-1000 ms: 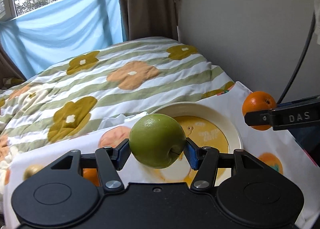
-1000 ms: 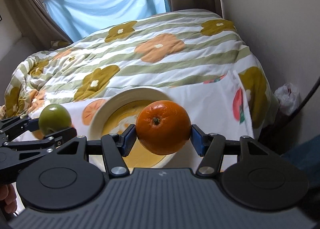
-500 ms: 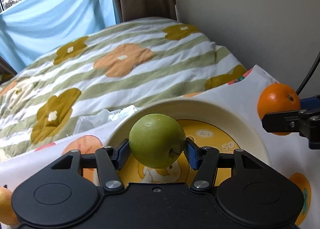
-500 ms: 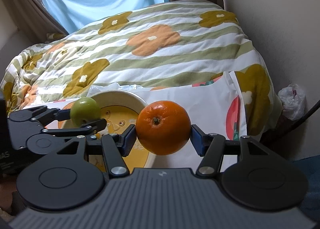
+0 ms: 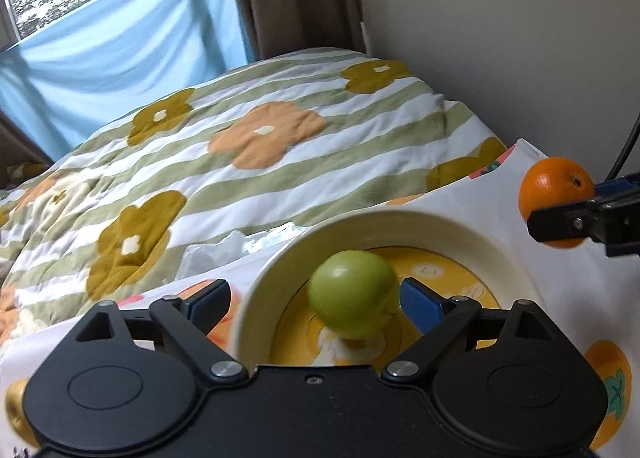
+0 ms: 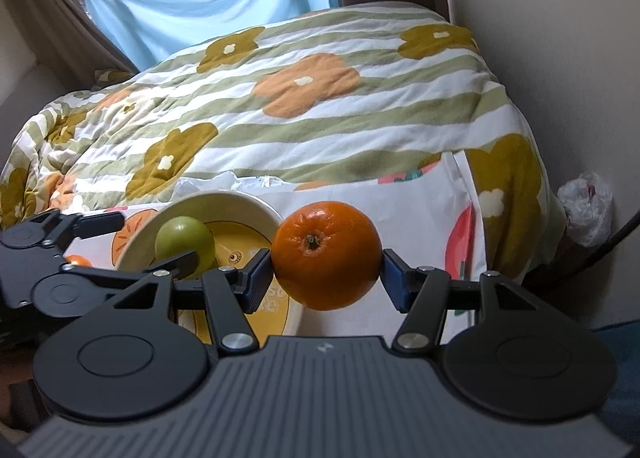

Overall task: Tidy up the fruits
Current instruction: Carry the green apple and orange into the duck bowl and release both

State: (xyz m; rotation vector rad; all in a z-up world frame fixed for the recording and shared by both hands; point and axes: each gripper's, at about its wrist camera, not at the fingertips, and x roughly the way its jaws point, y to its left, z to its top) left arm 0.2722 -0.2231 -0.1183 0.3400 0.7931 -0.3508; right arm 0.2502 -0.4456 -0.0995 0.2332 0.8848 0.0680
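A green apple (image 5: 354, 294) sits blurred inside the cream bowl (image 5: 404, 224) with a yellow bottom; it also shows in the right wrist view (image 6: 184, 238). My left gripper (image 5: 316, 300) is open around it, the left pad well clear, the right pad close beside the apple. My right gripper (image 6: 327, 272) is shut on an orange (image 6: 326, 254), held just right of the bowl (image 6: 240, 204). The orange also shows at the right edge of the left wrist view (image 5: 554, 198).
The bowl stands on a white cloth with fruit prints (image 5: 576, 298), laid against a striped flowered quilt (image 5: 260, 138). A wall (image 5: 500, 38) is at the right. A yellowish fruit (image 5: 14, 406) lies at the far left. A plastic bag (image 6: 586, 208) lies by the wall.
My left gripper has opened and the green apple has dropped from its pads into the bowl. My right gripper has kept the orange and moved closer to the bowl.
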